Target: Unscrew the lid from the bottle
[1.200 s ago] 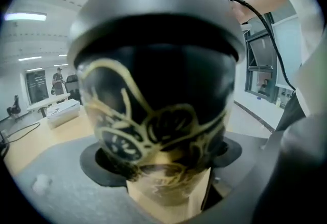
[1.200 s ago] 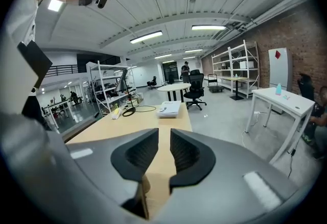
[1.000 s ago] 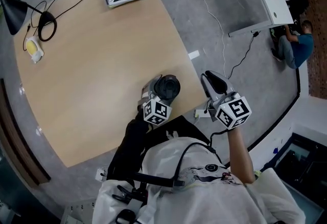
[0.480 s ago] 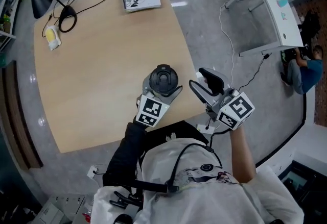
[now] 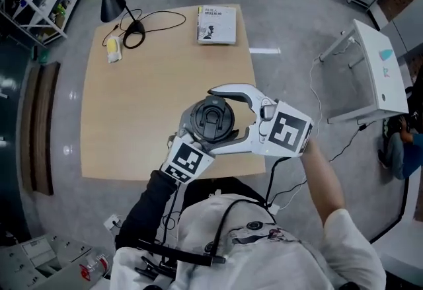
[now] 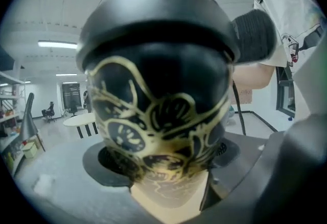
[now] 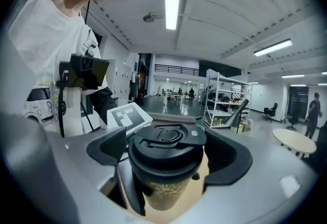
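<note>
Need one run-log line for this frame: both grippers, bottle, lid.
left gripper: shut on bottle | right gripper: jaws opening, lid between them, no contact | lid: on bottle | unscrew: not yet started

The right gripper's (image 7: 168, 155) jaws are opening on either side of the bottle's (image 7: 164, 192) black lid (image 7: 166, 139) (pads just clear of it). A marker cube (image 7: 127, 116) sits behind the bottle.

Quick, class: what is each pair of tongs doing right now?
Left tongs: closed on the bottle.
Right tongs: opening, around the lid, not gripping it.
</note>
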Motion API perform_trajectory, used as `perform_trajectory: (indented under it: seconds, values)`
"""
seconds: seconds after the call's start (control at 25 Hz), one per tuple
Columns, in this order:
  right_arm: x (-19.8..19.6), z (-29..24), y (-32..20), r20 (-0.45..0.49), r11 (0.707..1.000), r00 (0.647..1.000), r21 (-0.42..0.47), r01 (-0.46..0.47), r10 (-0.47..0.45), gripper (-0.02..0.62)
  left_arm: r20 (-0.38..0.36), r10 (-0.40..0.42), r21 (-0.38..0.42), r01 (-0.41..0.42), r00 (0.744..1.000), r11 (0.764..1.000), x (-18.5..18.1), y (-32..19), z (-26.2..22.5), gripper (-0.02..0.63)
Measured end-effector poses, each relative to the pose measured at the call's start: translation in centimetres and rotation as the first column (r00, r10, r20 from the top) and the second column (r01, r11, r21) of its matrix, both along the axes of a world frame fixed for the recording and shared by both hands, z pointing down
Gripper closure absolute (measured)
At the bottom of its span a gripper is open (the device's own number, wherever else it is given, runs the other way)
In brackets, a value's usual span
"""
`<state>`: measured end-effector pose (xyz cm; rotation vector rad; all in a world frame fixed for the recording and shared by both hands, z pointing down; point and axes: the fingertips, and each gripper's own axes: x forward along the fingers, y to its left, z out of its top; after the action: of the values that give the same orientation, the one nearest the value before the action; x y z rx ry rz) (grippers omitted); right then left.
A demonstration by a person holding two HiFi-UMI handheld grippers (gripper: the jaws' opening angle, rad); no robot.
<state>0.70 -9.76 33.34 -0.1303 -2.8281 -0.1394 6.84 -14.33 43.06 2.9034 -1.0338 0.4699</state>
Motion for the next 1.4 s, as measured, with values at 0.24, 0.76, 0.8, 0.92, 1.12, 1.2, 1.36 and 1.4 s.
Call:
perform_trajectory:
  seconds: [0.24, 0.76, 0.8, 0.92, 1.12, 1.2, 1.36, 1.4]
  values:
    - [-1.2, -1.7, 4.7, 0.031, 0.964, 0.964, 0.046, 0.264, -0.265, 0.132, 0.046, 0.166, 0.004, -0.167, 0.985, 0.986, -0.4, 4.7, -1.2, 0.192]
    - [-1.5, -2.6, 6.0, -0.094, 1.0, 0.995, 0.013, 0.024, -0.023, 0.006, -0.064, 0.191, -0.017, -0.192, 0.98, 0.981, -2.7, 7.8, -3.1, 0.192]
    - [-2.3, -2.5, 5.4, -0.061, 0.995, 0.993, 0.035, -0.096, 0.098, 0.006, -0.061, 0.112, -0.021, -0.113, 0.992, 0.993, -3.8, 6.8, -3.1, 0.192]
    - [-5.5, -2.5, 4.9, 0.042, 0.976, 0.977, 0.05, -0.21, 0.208, 0.03, -0.017, 0.01, -0.017, -0.01, 1.0, 1.0, -5.9, 5.3, -2.8, 0.192]
    - [-6.1, -2.3, 7.7, -0.048, 0.978, 0.987, 0.135, 0.159, -0.154, 0.127, 0.015, 0.254, 0.005, -0.254, 0.967, 0.967, -4.3, 8.4, -3.1, 0.192]
    - [-5.1, -2.3, 9.6, -0.086, 0.943, 0.947, 0.1, 0.317, -0.309, 0.127, 0.036, 0.392, 0.016, -0.393, 0.919, 0.92, -3.5, 10.5, -3.5, 0.192]
    - [-4.0, -3.5, 12.9, -0.067, 0.77, 0.768, -0.015, 0.638, -0.637, 0.127, -0.046, 0.591, -0.01, -0.592, 0.805, 0.806, -2.0, 14.6, -4.6, 0.192]
    - [-4.1, -3.7, 13.2, -0.06, 0.744, 0.742, -0.057, 0.665, -0.668, 0.127, -0.075, 0.598, -0.013, -0.6, 0.798, 0.8, -1.8, 15.0, -4.8, 0.192]
